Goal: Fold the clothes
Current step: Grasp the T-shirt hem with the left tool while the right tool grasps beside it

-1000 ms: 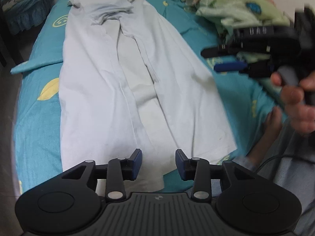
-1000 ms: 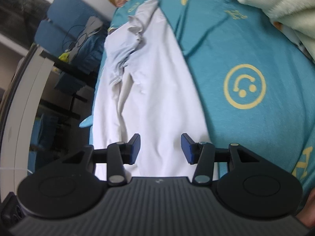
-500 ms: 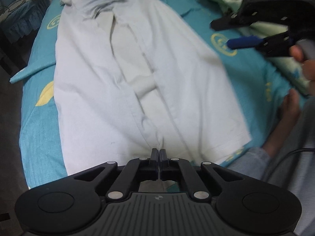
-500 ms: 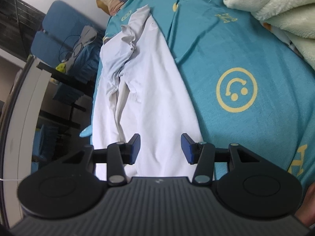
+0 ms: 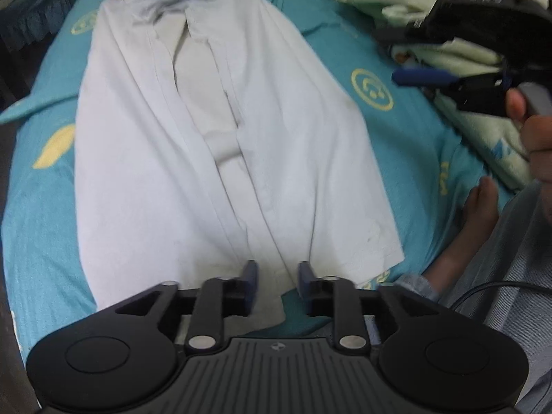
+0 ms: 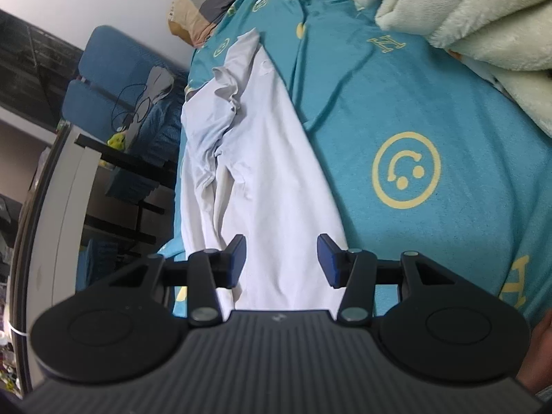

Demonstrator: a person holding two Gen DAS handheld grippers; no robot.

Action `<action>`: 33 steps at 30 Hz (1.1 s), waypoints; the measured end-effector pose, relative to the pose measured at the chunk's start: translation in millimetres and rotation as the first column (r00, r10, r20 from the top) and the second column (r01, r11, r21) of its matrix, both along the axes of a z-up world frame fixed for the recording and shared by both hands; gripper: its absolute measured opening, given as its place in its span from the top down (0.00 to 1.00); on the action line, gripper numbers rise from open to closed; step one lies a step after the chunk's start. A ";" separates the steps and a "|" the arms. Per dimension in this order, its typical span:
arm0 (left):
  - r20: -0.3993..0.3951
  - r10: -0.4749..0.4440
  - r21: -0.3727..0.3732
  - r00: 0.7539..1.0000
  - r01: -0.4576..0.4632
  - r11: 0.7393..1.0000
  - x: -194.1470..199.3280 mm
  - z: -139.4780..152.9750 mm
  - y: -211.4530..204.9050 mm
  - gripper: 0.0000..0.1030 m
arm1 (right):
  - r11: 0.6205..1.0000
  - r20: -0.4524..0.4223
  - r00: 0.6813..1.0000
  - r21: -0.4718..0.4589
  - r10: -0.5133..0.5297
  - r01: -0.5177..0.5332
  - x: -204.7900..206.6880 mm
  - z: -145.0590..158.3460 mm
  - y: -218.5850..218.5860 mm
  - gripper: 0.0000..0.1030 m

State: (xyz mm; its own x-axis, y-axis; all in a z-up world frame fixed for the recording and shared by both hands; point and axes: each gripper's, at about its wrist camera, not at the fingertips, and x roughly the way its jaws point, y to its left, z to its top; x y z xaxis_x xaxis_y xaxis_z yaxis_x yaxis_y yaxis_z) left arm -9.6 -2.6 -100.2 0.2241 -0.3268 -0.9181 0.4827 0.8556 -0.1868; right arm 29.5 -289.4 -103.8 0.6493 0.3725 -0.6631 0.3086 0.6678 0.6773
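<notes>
A white button shirt (image 5: 220, 145) lies lengthwise on the teal bed sheet (image 5: 38, 186), both side panels folded toward the middle, collar at the far end. My left gripper (image 5: 274, 277) is open and empty just above the shirt's near hem. My right gripper (image 6: 281, 258) is open and empty, hovering over the shirt's (image 6: 272, 158) right edge. In the left wrist view the right gripper (image 5: 427, 58) is raised at the right, held by a hand.
A pale green blanket (image 5: 445, 58) is heaped on the bed's right side, and shows cream in the right wrist view (image 6: 476, 20). A pillow (image 6: 207, 0) lies at the head. A blue chair (image 6: 110, 82) and black shelving (image 6: 131, 179) stand beyond the bed's left edge. The person's foot (image 5: 476, 214) rests by the shirt's near right corner.
My left gripper shut at the shirt's near hem half a second ago and has opened again. The shirt's hem shifted slightly. The right gripper stayed open and drifted a little.
</notes>
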 end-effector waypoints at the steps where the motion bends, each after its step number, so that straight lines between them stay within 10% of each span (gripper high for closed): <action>1: 0.008 0.008 -0.024 1.000 -0.007 1.000 -0.9 3.7 1.7 0.60 | 1.000 0.001 1.000 0.001 -0.002 0.002 0.2 -0.1 -0.3 0.52; 11: -0.102 0.103 -0.113 0.989 -0.115 0.987 11.6 -32.3 -14.4 0.59 | 0.999 0.004 0.999 -0.015 0.046 -0.046 3.4 -0.1 8.4 0.52; 26: -0.026 0.022 -0.068 0.999 -0.024 0.997 3.2 -40.7 -34.2 0.49 | 0.998 -0.009 0.999 -0.020 0.053 -0.053 3.1 -3.8 12.0 0.52; 33: 0.007 0.007 -0.109 1.000 -0.006 0.994 -3.1 -35.3 -25.7 0.96 | 0.998 -0.025 0.998 -0.038 0.049 -0.050 4.0 -6.3 13.8 0.52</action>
